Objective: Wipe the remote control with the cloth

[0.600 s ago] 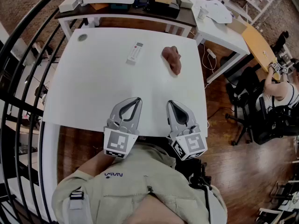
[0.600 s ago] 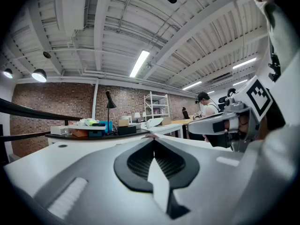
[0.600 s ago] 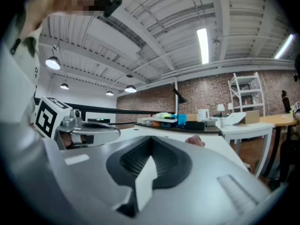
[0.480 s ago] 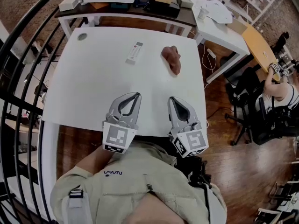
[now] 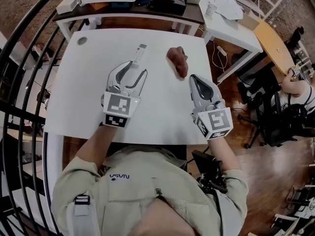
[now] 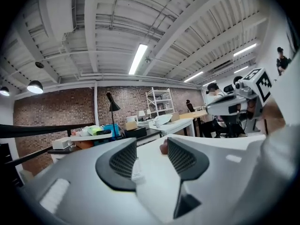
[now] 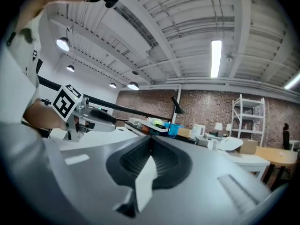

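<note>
**Left gripper open at the remote, cloth lying apart**

On the white table [image 5: 83,92], the remote control [image 5: 141,51] lies in the upper middle of the head view. Its near end sits just at the tips of the left gripper [image 5: 137,67]. That gripper's fingers stand apart with nothing pressed between them. In the left gripper view the remote control [image 6: 136,168] shows in the gap, close to the left-hand pad (contact cannot be told).

The reddish-brown cloth [image 5: 178,61] lies crumpled to the right of the remote, apart from it. It also shows small beyond the gap in the left gripper view [image 6: 163,147].

The right gripper [image 5: 193,78] sits lower right of the cloth, near it but not touching. Its fingers are closed together, with nothing between them [image 7: 150,150].
</note>
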`<state>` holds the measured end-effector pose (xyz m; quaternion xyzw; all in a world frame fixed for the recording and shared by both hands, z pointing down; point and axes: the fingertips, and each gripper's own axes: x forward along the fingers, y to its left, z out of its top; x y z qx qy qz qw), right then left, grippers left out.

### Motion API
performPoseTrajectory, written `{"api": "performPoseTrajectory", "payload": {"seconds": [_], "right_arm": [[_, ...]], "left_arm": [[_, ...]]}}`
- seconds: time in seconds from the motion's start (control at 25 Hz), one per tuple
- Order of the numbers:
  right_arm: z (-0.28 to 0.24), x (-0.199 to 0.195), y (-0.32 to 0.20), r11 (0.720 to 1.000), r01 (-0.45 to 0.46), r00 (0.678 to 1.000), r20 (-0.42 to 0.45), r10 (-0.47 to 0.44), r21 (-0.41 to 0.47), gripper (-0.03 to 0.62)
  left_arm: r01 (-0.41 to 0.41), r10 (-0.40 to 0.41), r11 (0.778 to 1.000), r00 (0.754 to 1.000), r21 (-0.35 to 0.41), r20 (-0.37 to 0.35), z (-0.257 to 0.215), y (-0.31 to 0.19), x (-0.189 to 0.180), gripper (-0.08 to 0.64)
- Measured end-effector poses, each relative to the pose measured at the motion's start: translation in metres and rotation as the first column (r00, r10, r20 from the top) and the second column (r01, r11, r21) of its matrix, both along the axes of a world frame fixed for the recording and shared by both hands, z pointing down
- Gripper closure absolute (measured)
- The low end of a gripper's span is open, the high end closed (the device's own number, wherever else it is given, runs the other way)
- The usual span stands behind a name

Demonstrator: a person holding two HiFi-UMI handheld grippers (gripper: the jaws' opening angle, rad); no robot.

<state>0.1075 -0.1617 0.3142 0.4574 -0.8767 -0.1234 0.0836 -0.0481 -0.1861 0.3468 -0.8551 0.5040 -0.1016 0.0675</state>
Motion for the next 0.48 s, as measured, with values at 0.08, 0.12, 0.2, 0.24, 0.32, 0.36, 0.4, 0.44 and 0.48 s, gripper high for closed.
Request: {"api": "performPoseTrajectory", "payload": {"seconds": [0.08,0.12,0.2,0.24,0.32,0.36,0.4,0.44,0.48], "right_arm": [[-0.011,0.004,-0.027,0.999,-0.009,0.999,-0.043,0.011,0.034,0.589],[-0.014,0.004,-0.043,0.999,-0.014,0.998,-0.064,0.017,0.042,0.588],[-0.01,0.004,-0.077,1.0,-0.026,0.996,-0.089,0.026,0.01,0.523],[-0.002,0.005,-0.092,0.999,-0.036,0.995,-0.094,0.034,-0.021,0.51],[0.016,0.008,-0.117,0.995,-0.063,0.993,-0.105,0.054,-0.083,0.484],[0.026,0.009,-0.128,0.99,-0.075,0.992,-0.113,0.062,-0.115,0.46],[0.037,0.011,-0.138,0.985,-0.087,0.99,-0.123,0.068,-0.151,0.443],[0.048,0.013,-0.148,0.978,-0.097,0.989,-0.132,0.073,-0.187,0.411],[0.058,0.015,-0.157,0.97,-0.107,0.987,-0.141,0.077,-0.218,0.398]], "left_arm": [[0.017,-0.017,0.999,1.0,-0.046,0.003,0.012,-0.025,-0.004,0.35],[0.029,-0.029,0.997,1.0,-0.074,0.003,0.019,-0.04,-0.006,0.333],[0.059,-0.06,0.989,0.998,-0.137,-0.001,0.034,-0.071,-0.011,0.296],[0.071,-0.073,0.983,0.997,-0.171,-0.004,0.042,-0.084,-0.013,0.287],[0.084,-0.088,0.966,0.996,-0.245,-0.005,0.06,-0.106,-0.016,0.244],[0.088,-0.091,0.956,0.996,-0.28,-0.001,0.07,-0.114,-0.017,0.224],[0.09,-0.093,0.945,0.996,-0.315,0.004,0.081,-0.121,-0.017,0.216],[0.091,-0.094,0.933,0.996,-0.348,0.009,0.093,-0.126,-0.017,0.199],[0.093,-0.094,0.921,0.995,-0.379,0.015,0.104,-0.131,-0.017,0.193]]}}
